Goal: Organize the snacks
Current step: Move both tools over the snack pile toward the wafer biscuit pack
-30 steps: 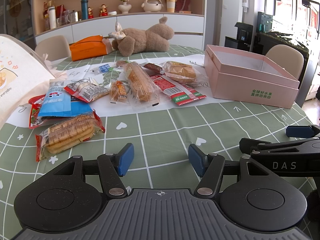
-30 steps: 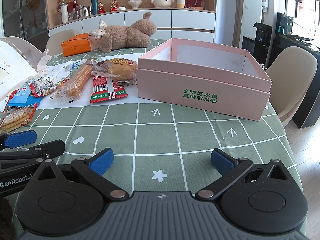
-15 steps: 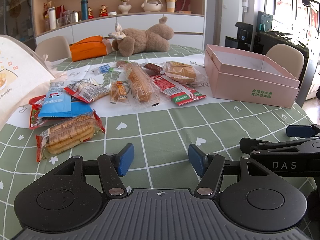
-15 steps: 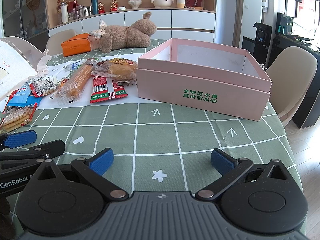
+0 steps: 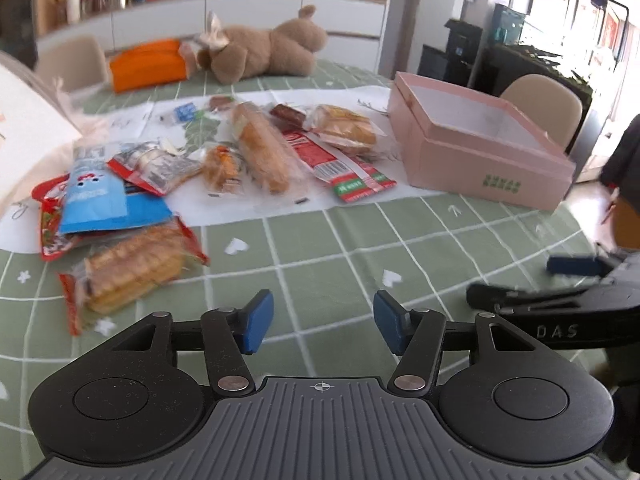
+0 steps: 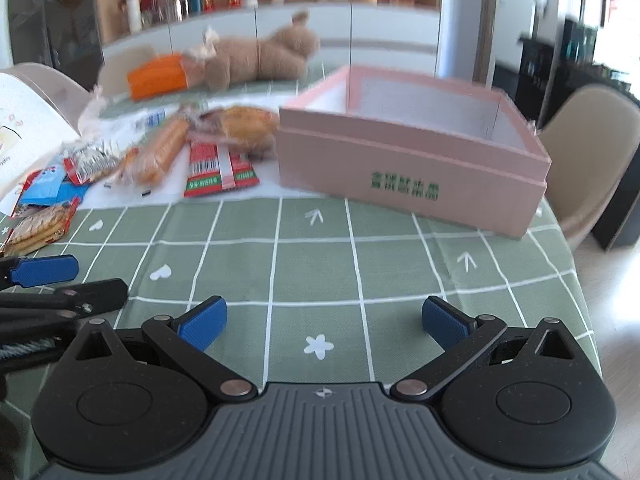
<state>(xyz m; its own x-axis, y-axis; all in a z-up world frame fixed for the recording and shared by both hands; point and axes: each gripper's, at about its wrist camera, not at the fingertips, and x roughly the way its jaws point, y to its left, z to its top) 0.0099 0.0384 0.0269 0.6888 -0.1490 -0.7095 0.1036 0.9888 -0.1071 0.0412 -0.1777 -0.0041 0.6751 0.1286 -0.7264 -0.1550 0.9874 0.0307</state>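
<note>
Left gripper (image 5: 323, 328), right gripper (image 6: 323, 324): agape, empty.

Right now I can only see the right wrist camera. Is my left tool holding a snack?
Observer: No. The left tool is open with nothing in it.
Operator: Which snack is closest to it?
Observer: The biscuit pack. It lies just ahead of the tool and to its left, not touching it.
Operator: Is anything hiding next to the long bread?
Observer: Yes, a small dark brown packet sits between the long bread and the bun.
</note>
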